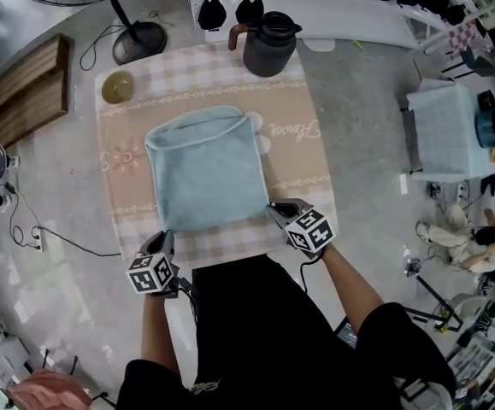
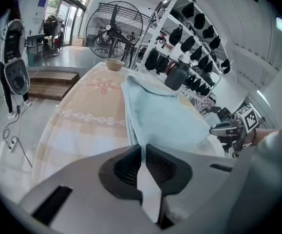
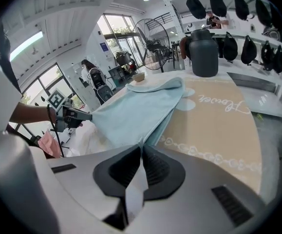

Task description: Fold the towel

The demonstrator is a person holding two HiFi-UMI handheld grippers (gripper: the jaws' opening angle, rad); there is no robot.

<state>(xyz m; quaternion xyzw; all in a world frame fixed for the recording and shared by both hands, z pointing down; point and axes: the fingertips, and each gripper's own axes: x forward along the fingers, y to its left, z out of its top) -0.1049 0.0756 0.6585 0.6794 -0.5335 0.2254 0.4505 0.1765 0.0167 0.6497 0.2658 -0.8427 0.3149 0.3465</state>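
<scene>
Looking down, we see a table (image 1: 309, 135) in the middle of the frame, covered with a cloth (image 1: 127, 156). The cloth is tan in the middle with white curly lines, and it has pale squares along its edges. Around the table the floor (image 1: 367, 101) is grey and looks hard, with thin black cables (image 1: 67, 242) on the left. A brown wooden step (image 1: 25, 84) lies at the upper left. The round black foot of a big fan (image 1: 140, 41) stands just behind the table. At the top, white shelves (image 1: 332, 11) hold rows of black caps (image 1: 249, 8). A black jug (image 1: 268, 45) with a lid and a handle stands on the far edge of the table. A small round bowl (image 1: 117, 86) sits at the far left corner. The towel (image 1: 204, 173) is light blue, soft and fuzzy, and almost square. It lies in the middle of the table, with more than one layer showing at its edges. Our left gripper (image 1: 166, 237), at the lower left, pinches the towel's near left corner, its jaws almost together on the cloth. Our right gripper (image 1: 274, 209) pinches the near right corner the same way.
</scene>
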